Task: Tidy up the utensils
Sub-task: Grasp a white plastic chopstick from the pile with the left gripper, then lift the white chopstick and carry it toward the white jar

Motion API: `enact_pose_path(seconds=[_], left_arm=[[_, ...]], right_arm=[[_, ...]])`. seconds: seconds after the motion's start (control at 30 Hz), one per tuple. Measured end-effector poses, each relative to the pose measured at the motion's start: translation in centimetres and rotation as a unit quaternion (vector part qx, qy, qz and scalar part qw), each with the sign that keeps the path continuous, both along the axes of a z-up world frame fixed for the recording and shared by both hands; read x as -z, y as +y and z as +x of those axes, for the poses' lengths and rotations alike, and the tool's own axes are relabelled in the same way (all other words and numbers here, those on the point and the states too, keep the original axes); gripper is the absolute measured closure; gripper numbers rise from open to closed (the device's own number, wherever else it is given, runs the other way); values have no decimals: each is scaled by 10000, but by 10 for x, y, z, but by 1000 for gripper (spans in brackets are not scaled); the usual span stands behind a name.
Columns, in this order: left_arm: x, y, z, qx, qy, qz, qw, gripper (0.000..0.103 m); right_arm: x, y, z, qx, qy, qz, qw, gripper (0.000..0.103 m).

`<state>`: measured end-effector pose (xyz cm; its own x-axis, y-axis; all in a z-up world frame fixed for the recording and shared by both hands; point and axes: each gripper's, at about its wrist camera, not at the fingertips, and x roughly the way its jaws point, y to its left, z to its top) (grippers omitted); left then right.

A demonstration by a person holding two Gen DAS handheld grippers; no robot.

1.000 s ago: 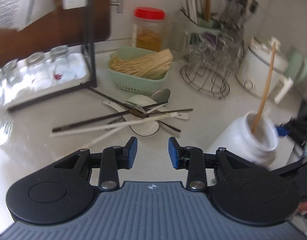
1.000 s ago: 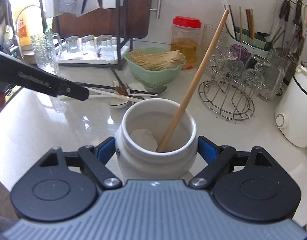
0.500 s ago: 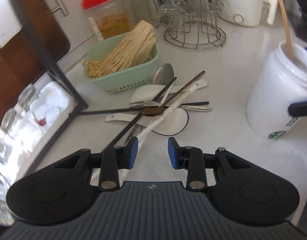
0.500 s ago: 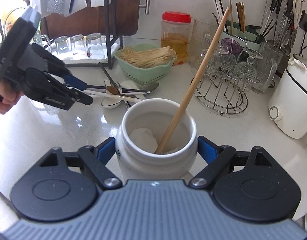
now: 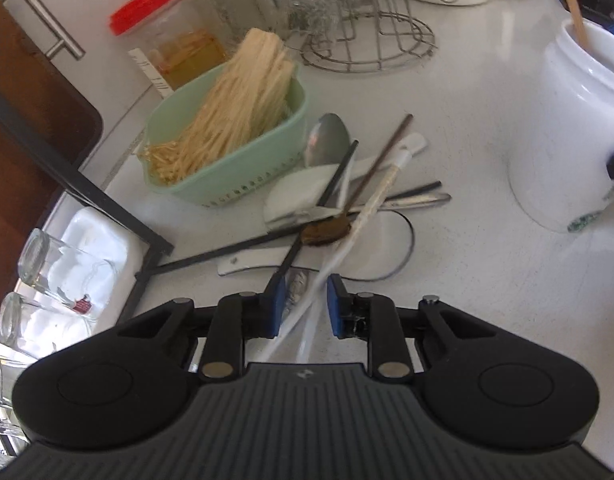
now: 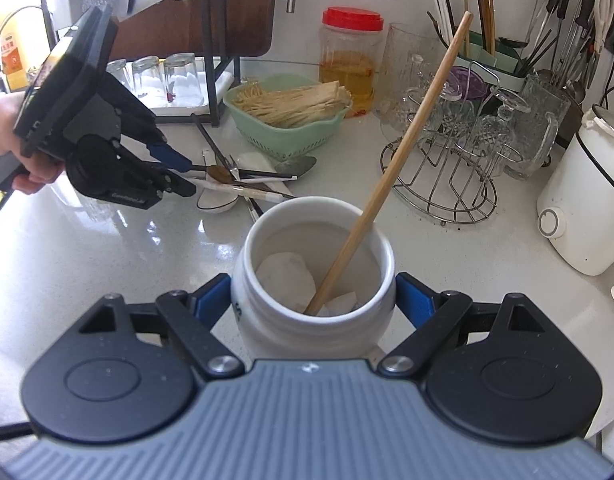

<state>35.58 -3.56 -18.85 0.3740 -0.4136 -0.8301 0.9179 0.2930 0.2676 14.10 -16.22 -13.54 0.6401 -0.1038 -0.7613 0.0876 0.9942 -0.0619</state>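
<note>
Left wrist view: your left gripper (image 5: 303, 312) has its jaws closing around white chopsticks (image 5: 371, 208) from the utensil pile (image 5: 347, 208) on the counter (image 5: 467, 128), not yet pinching. Your right gripper (image 6: 313, 300) is clenched on the white jar (image 6: 313, 280). Crossed utensils may snag and drag along.

utensil pile (image 6: 243, 184) left of jar (image 6: 313, 276), basket (image 6: 287, 120) behind

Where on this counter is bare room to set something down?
Free: the white counter left of the white jar, below the utensil pile; also between jar and wire glass rack. Crowded: the pile beside the green basket.
</note>
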Motion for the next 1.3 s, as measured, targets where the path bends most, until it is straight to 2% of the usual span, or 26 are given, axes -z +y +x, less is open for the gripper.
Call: enact_pose_path(seconds=[0.1,0.33,0.57,0.7,0.9,1.1,1.2,1.3], left_arm=[[0,-3,5,83,197,-12,9998,79],[6,-12,6,433,170,205,9987,80],[6,-14,4,474,258,170,9984,93],[2,-13,0,365,310,98,9988,96],[-9,-8,-7,-36,637,-105,9979,96],[-15,0,-24,-503,1006,-292,9932,96],[-14,7,-34,-827,1270,-355,9878,96],[-10,17,-43,-1259,1609,-405,9781,96]], right_arm=[[0,2,1,65,10,-16,10000,13],[1,4,2,134,-1,-55,9999,13],[2,6,2,202,-62,-91,9997,13],[2,6,1,221,-89,-101,9997,13],[2,6,0,218,-145,-113,9996,13],[3,6,-1,214,-210,-126,9995,12],[4,6,-2,203,-244,-138,9994,12],[4,6,-3,191,-261,-145,9994,13]])
